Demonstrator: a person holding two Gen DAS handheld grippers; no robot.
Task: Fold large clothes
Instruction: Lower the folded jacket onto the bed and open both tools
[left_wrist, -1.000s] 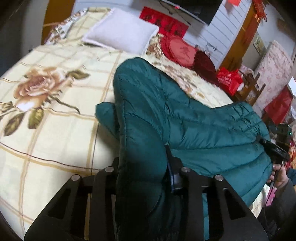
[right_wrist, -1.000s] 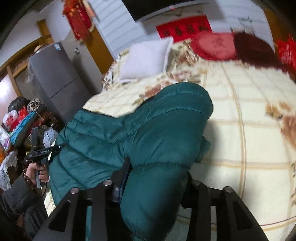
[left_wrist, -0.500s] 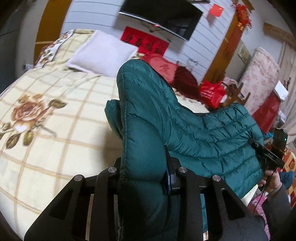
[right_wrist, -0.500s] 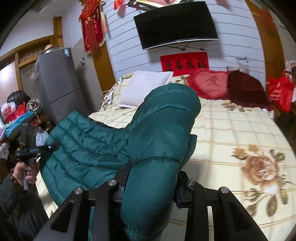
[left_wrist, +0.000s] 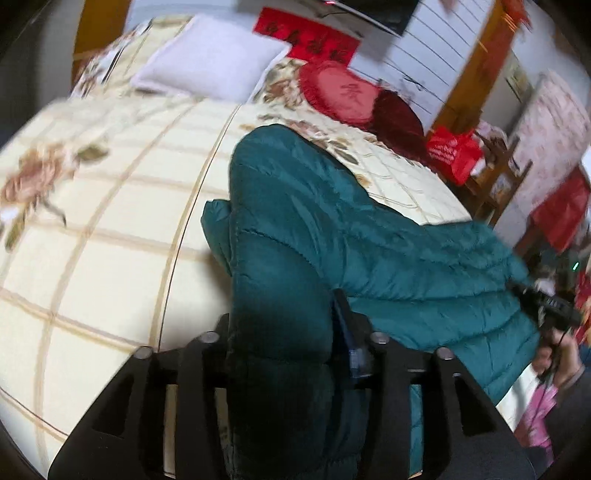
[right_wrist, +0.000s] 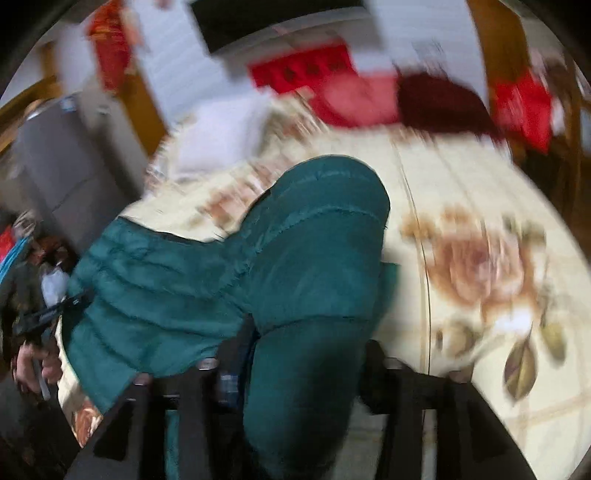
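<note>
A dark green quilted puffer jacket (left_wrist: 332, 236) lies on a bed with a cream floral bedspread (left_wrist: 110, 229). My left gripper (left_wrist: 284, 354) is shut on one thick padded end of the jacket, which fills the gap between its fingers. My right gripper (right_wrist: 306, 365) is shut on the other padded end of the jacket (right_wrist: 295, 258). The jacket's body stretches between the two and hangs over the bed's edge. The right gripper and the hand holding it show at the right edge of the left wrist view (left_wrist: 550, 317). The right wrist view is blurred.
A white pillow (left_wrist: 210, 62), a red round cushion (left_wrist: 340, 96) and a dark red cushion (left_wrist: 399, 122) lie at the head of the bed. A red bag (left_wrist: 454, 151) and wooden furniture stand to the right. A grey cabinet (right_wrist: 62, 162) stands left of the bed.
Both grippers tilted up half a second ago and have come back down toward the bed with the jacket ends still held. The right wrist view is now motion-blurred.
</note>
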